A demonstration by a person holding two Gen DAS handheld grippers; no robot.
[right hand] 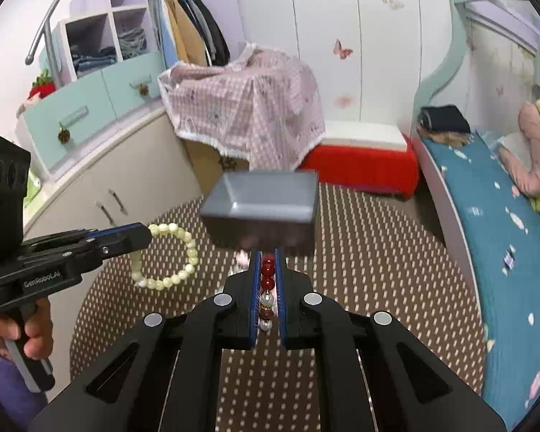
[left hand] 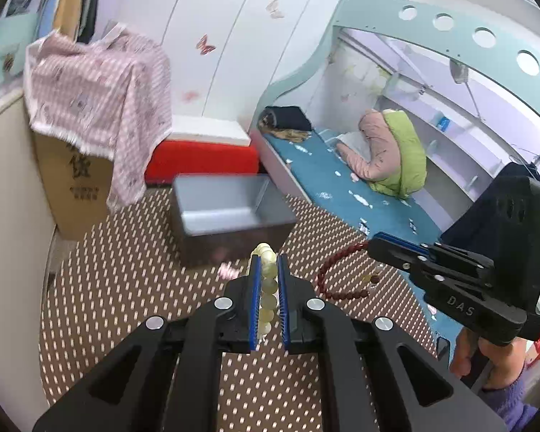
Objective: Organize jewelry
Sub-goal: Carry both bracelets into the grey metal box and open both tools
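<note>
My left gripper is shut on a pale cream bead bracelet, whose beads run down between the blue pads. From the right wrist view the same bracelet hangs as a loop from the left gripper. My right gripper is shut on a dark red bead bracelet with white pearl and gold beads. In the left wrist view that red bracelet dangles from the right gripper. An open grey box sits ahead on the dotted brown mat, beyond both grippers.
A small pink item lies on the mat before the grey box. A cardboard box under pink checked cloth stands left. A red bench is behind. A blue-covered bed runs along the right. A hand grips the left tool.
</note>
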